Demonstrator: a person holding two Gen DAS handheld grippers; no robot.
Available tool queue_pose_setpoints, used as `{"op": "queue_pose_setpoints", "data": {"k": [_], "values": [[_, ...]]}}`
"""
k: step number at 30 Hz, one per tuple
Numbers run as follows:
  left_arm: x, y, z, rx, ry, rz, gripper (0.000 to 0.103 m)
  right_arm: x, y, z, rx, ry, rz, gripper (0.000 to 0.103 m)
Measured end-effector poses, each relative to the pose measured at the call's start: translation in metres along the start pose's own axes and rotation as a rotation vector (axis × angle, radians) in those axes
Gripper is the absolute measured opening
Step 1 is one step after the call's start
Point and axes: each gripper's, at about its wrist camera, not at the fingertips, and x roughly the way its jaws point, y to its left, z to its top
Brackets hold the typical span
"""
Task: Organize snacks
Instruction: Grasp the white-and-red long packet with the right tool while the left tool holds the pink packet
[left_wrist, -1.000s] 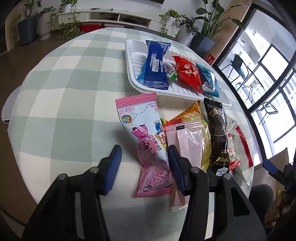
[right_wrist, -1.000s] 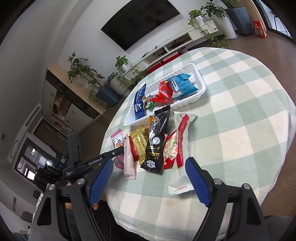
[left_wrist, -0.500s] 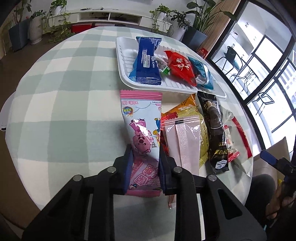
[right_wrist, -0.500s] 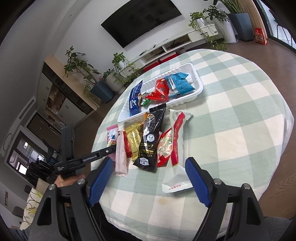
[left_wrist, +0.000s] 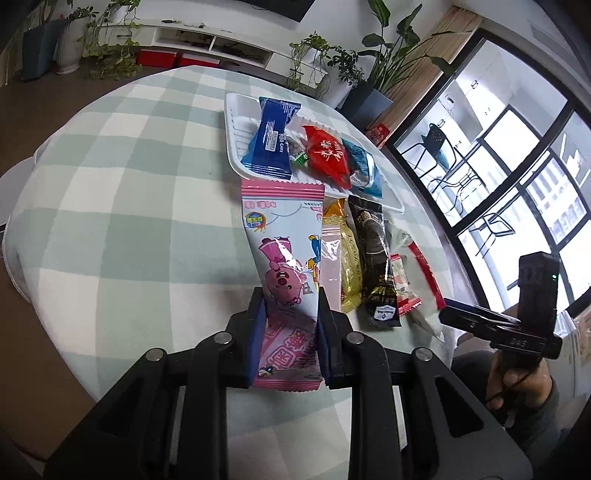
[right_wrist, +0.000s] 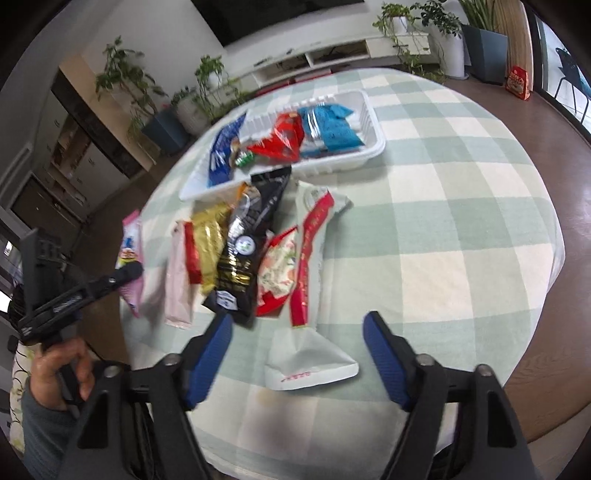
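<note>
Both of your left gripper's (left_wrist: 286, 332) blue pads are pressed onto the pink cartoon snack packet (left_wrist: 282, 254), pinching its lower half, and the packet's top edge reaches toward the white tray (left_wrist: 233, 155). You can see the same packet from the right wrist view as a thin pink strip at the far left of the row, with the left gripper's black finger across it.

Your right gripper (right_wrist: 297, 360) stands wide with its jaws closing, and the bottom end of the white packet with the red stripe (right_wrist: 314, 258) lies on the cloth between the blue pads, neither pad touching it.

Just right of the pink packet you have a loose row on the green-and-white checked tablecloth (left_wrist: 122, 192): a pale pink pouch (right_wrist: 179, 280), a gold packet (right_wrist: 208, 240), a long black packet (right_wrist: 247, 236) overlapping its neighbours, a small red-and-white packet (right_wrist: 277, 269), then the white one.

Beyond the row sits the white tray, holding a dark blue cake wrapper (left_wrist: 271, 142), a red packet (left_wrist: 328, 155), a light blue packet (right_wrist: 332, 127) and a small green-tipped sweet (left_wrist: 301, 158).

Your right hand (left_wrist: 517, 384) grips its handle at the table's edge.
</note>
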Motion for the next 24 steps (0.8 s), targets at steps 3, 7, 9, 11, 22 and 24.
{"op": "queue_pose_setpoints", "data": {"k": [3,7,9,11,22,24], "values": [[0.002,0.000,-0.006,-0.006,0.008,-0.014,0.022,0.005,-0.001,0.002,-0.020,0.019,-0.030,0.068],[0.003,-0.001,-0.008,-0.003,0.008,-0.019,0.022,0.018,0.002,0.000,-0.070,0.103,-0.069,0.064],[0.003,-0.002,-0.009,-0.004,0.011,-0.019,0.022,0.021,0.003,0.001,-0.083,0.113,-0.084,0.064],[0.003,-0.002,-0.009,-0.003,0.013,-0.020,0.022,0.022,0.005,0.004,-0.107,0.109,-0.107,0.064],[0.006,0.000,-0.010,-0.008,0.025,-0.025,0.022,0.051,0.018,0.026,-0.244,0.151,-0.199,0.053],[0.006,0.000,-0.010,-0.009,0.027,-0.025,0.022,0.051,0.019,0.023,-0.260,0.144,-0.208,0.047]]}}
